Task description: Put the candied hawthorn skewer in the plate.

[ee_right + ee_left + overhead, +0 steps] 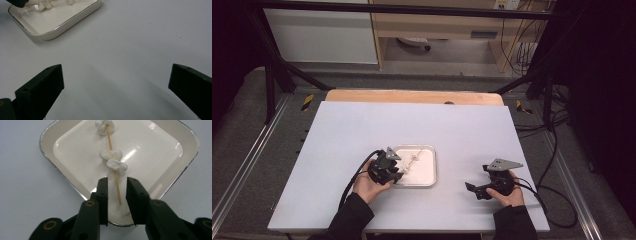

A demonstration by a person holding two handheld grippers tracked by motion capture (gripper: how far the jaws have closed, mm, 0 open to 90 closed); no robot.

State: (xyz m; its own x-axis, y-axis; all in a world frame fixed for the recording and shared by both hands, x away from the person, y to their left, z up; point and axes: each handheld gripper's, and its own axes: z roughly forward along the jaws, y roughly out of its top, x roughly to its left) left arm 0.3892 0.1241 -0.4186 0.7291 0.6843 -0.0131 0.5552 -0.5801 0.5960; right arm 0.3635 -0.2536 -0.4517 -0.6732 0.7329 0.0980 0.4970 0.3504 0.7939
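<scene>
Here the skewer point(115, 182) lies in the tray point(47, 145) between the left gripper point(117, 185)'s parted jaws, apparently untouched.

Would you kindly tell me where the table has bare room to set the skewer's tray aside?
Bare stretches lie beyond the tray toward the far edge, and between it and the right gripper. It is crowded at the tray's near-left corner, where the left gripper straddles the skewer.

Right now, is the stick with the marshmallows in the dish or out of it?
In. The skewer lies flat inside the white dish, three marshmallows on it, its bare end between the left gripper's open jaws.
</scene>
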